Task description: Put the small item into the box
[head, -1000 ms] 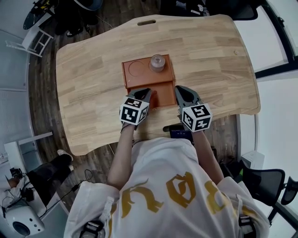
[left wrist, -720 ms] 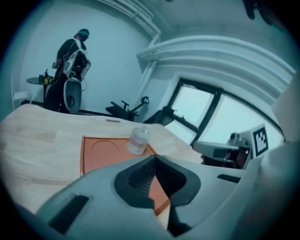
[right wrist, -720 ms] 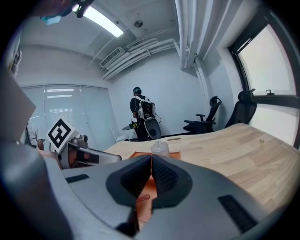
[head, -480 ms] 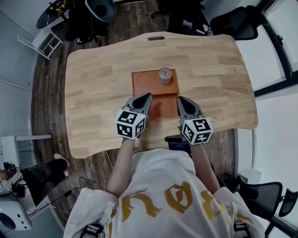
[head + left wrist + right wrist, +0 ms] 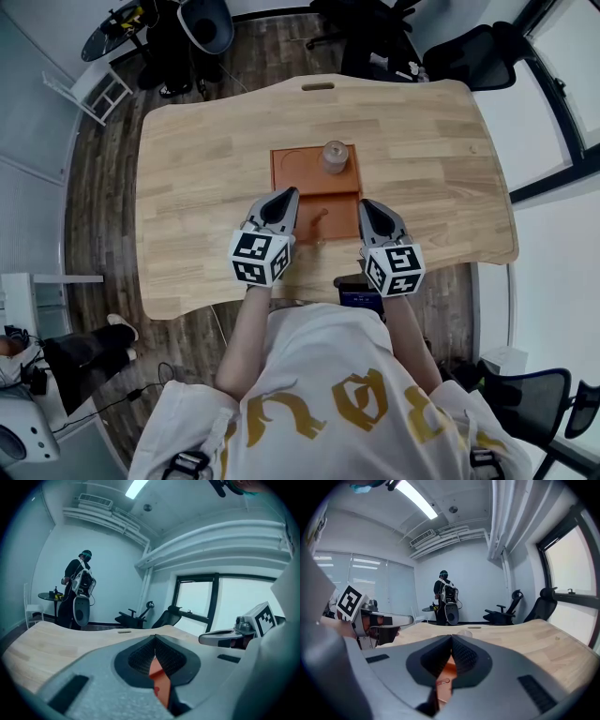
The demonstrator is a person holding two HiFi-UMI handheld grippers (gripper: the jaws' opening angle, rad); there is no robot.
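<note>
An orange box [image 5: 293,169] lies in the middle of the wooden table [image 5: 197,169]. A clear round jar [image 5: 334,156] stands in its far right compartment. In the near compartment lies a small thin reddish item [image 5: 319,217], which shows as a small loop [image 5: 442,681] in the right gripper view. My left gripper [image 5: 286,195] hovers at the box's near left corner, jaws shut on nothing. At the near right corner my right gripper [image 5: 368,206] is also shut and empty. Orange box surface shows below each pair of jaws in the gripper views.
The table's near edge [image 5: 309,291] runs just behind the grippers, with a dark device [image 5: 360,293] under it. Office chairs [image 5: 473,52] and a stool [image 5: 204,23] stand beyond the far edge. A person [image 5: 77,590] stands at the far side of the room.
My left gripper has drawn back from over the near compartment to the box's left corner, uncovering the small item. The right gripper has barely moved.
</note>
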